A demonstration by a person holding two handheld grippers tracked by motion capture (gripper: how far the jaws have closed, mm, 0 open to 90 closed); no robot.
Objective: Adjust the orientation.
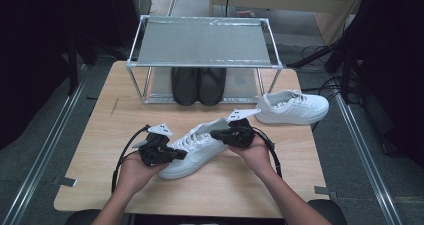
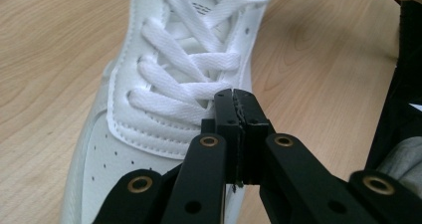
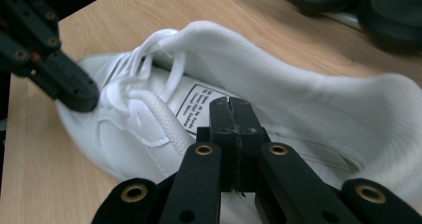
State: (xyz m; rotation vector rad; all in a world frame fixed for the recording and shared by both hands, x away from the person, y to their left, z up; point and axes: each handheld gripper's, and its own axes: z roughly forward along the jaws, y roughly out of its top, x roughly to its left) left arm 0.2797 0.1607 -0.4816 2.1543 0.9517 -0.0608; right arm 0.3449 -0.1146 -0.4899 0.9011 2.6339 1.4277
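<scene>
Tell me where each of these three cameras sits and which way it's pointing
High view: above the person's side, looking forward and down on the table, rack and near white sneaker; both forearms and the left gripper and right gripper show.
Left gripper view: rides the left gripper, its shut jaws at the sneaker's laces.
Right gripper view: rides the right gripper, shut, facing the sneaker's opening.
Shared: all three show the near white sneaker; the right gripper view also shows the left gripper.

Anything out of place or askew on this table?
Yes: one white sneaker lies near the rack, its mate sits askew between the two grippers, apart from it; the black pair sits neatly on the lower shelf.
</scene>
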